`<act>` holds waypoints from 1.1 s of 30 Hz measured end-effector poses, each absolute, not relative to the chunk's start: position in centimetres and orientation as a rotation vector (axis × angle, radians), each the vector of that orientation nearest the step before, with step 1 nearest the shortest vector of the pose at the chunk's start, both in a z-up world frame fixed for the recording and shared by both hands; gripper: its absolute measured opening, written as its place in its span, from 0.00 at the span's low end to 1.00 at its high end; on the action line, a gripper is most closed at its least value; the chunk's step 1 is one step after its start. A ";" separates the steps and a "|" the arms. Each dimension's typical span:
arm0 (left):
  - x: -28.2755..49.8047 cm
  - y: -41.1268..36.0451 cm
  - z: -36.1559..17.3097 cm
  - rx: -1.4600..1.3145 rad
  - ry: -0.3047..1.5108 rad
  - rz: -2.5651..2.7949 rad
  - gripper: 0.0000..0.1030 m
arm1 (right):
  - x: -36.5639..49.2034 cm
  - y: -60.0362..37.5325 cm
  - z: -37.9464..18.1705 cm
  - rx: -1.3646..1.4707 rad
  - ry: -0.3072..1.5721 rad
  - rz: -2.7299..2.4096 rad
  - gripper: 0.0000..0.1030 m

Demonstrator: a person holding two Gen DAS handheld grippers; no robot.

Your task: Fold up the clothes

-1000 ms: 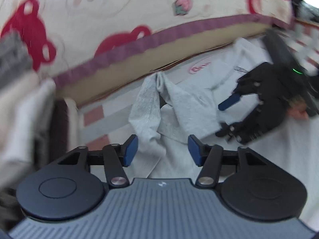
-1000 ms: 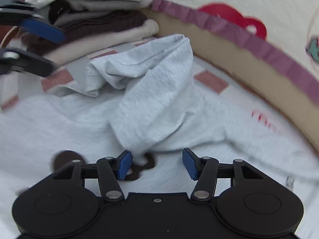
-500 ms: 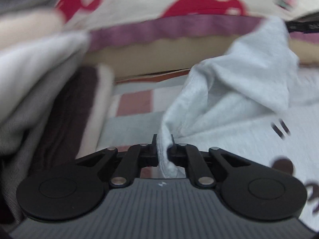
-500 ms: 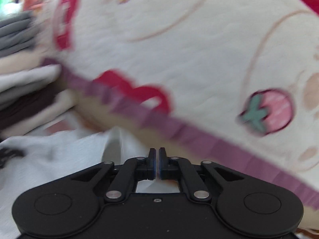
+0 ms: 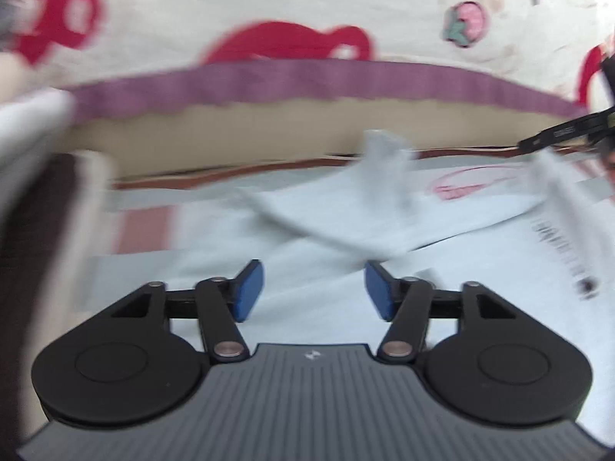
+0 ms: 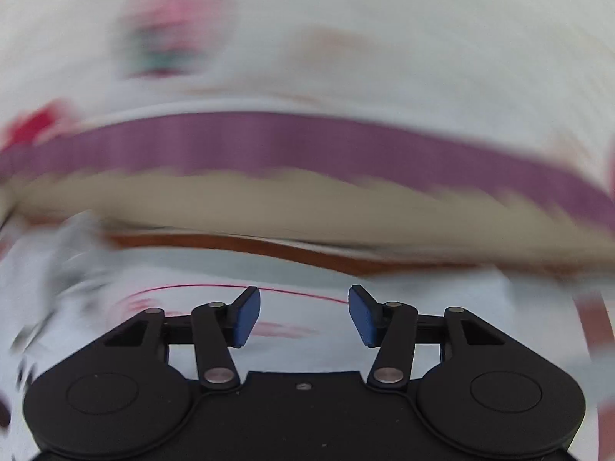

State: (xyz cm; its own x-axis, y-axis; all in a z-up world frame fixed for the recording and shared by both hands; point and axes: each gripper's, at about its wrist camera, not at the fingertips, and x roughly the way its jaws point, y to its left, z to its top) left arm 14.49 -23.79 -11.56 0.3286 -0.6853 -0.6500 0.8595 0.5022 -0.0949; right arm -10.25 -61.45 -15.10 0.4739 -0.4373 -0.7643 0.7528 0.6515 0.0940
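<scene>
A light grey garment [image 5: 346, 223] lies spread on the surface ahead in the left wrist view, with a raised fold near its far edge and dark printed marks on its right side. My left gripper [image 5: 313, 288] is open and empty just above its near part. My right gripper [image 6: 303, 313] is open and empty over the pale cloth [image 6: 307, 349], which has a pink print. Both views are blurred by motion.
A cream quilt with red and strawberry prints and a purple band [image 5: 346, 80] rises behind the garment, also in the right wrist view [image 6: 307, 146]. A stack of folded clothes [image 5: 34, 176] stands at the left. A dark piece of the other gripper [image 5: 569, 130] shows at the right edge.
Both grippers were shut on the grey garment half a second ago. Both are open now, and the cloth has dropped flat onto the surface.
</scene>
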 end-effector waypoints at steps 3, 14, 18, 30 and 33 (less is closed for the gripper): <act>13.9 -27.5 -12.0 0.339 0.668 -1.044 0.62 | -13.9 -66.2 -15.4 0.704 0.786 -0.918 0.56; 16.2 -35.9 -13.5 0.559 0.560 -0.998 0.04 | -16.5 -68.5 -18.3 0.973 0.669 -0.843 0.64; 18.8 -35.1 -9.9 0.426 0.466 -0.907 0.04 | -15.9 -69.2 -18.6 0.887 0.673 -0.893 0.64; 21.2 -31.5 -9.2 0.237 0.415 -0.726 0.04 | -17.1 -71.9 -19.0 0.684 0.696 -0.960 0.70; 21.4 -32.0 -8.7 0.216 0.408 -0.715 0.04 | -16.5 -71.2 -19.4 0.607 0.715 -0.927 0.70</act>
State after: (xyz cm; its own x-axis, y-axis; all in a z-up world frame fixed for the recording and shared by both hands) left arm 21.43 -32.03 -8.69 0.6810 -0.5905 -0.4331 0.6734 0.7373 0.0536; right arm -16.51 -71.19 -19.37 0.4082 -0.4933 -0.7681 0.8682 0.4697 0.1597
